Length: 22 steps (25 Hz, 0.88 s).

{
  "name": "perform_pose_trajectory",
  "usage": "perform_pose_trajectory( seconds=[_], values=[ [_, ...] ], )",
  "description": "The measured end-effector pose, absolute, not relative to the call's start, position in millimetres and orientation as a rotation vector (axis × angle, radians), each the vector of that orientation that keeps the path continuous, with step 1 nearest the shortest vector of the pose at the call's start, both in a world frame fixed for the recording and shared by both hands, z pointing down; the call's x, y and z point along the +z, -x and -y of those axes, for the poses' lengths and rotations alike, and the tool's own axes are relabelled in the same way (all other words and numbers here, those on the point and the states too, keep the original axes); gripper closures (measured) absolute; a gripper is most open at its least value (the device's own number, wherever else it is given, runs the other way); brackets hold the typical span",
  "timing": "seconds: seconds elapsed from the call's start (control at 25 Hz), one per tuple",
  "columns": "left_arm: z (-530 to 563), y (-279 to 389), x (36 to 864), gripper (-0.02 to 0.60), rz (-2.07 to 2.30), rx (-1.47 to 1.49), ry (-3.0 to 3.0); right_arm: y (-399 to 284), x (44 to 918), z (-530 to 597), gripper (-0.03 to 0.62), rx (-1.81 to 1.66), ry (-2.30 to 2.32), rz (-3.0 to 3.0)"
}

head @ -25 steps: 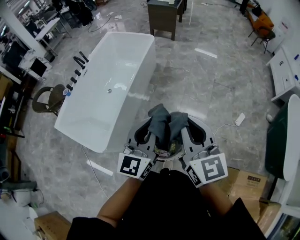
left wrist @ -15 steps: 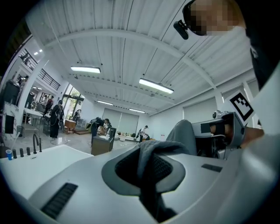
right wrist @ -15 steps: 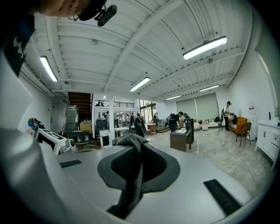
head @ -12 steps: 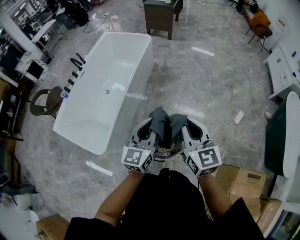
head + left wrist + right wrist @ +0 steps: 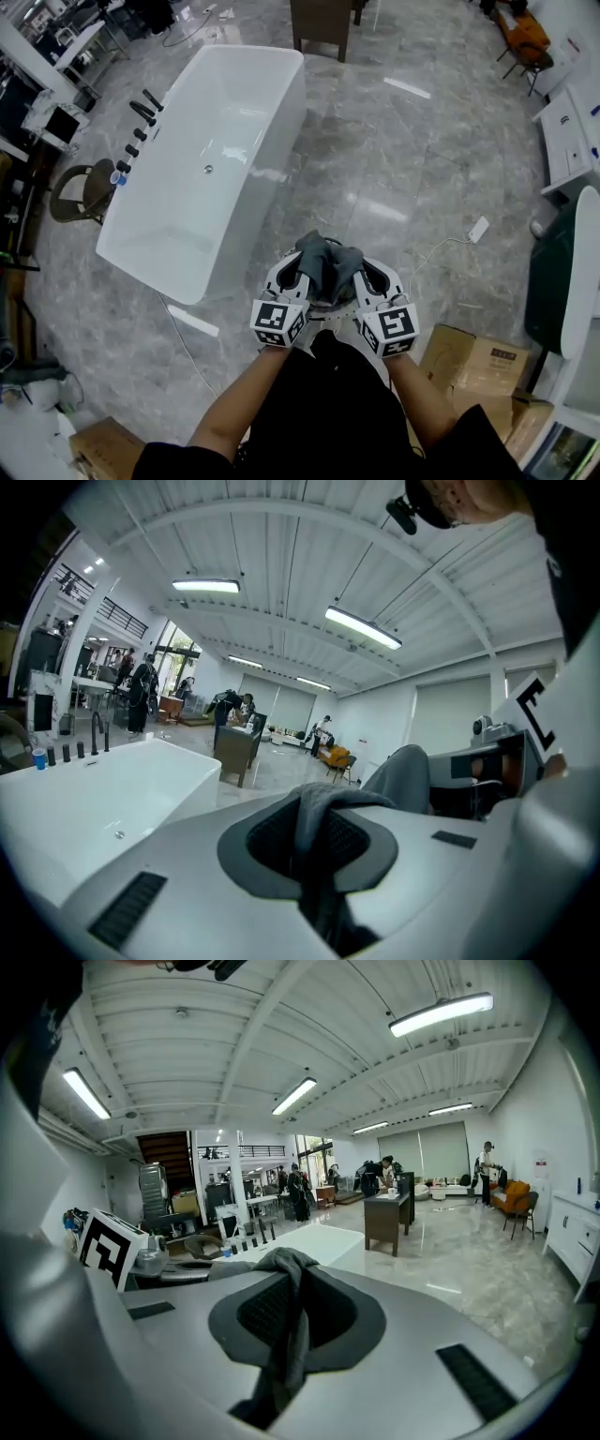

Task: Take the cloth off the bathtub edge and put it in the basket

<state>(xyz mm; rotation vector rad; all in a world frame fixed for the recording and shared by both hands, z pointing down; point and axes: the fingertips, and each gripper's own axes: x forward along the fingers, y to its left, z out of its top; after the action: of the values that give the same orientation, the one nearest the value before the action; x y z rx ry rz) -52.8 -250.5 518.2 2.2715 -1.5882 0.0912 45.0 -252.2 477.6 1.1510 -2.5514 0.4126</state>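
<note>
Cloth [image 5: 328,265] clenched in fingers [image 5: 169,855] of left gripper [image 5: 302,267] and right gripper [image 5: 361,272], between bathtub [image 5: 202,159] and cardboard box [image 5: 459,361].

Right hand-held gripper [image 5: 298,1321]: jaws clamped tight on grey cloth [image 5: 284,1262], fold bunched over the tips, tail hanging down the gap. Marker cube [image 5: 111,1246] at left. White bathtub [image 5: 314,1239] beyond, dark cabinet [image 5: 386,1211] further back.
</note>
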Motion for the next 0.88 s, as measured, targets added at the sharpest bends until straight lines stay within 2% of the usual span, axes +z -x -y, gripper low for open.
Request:
perform_pose_trajectory(
  seconds=[0.36, 0.88],
  values=[
    [250.0, 64.0, 631.4, 0.543, 1.532, 0.275, -2.162, -27.8, 594.2, 248.1, 0.559, 0.574, -1.017, 2.5],
    [245.3, 65.9, 775.7, 0.543, 1.391, 0.359, -1.975, -34.9, 749.6, 251.6, 0.559, 0.644, -1.041, 2.253]
  ],
)
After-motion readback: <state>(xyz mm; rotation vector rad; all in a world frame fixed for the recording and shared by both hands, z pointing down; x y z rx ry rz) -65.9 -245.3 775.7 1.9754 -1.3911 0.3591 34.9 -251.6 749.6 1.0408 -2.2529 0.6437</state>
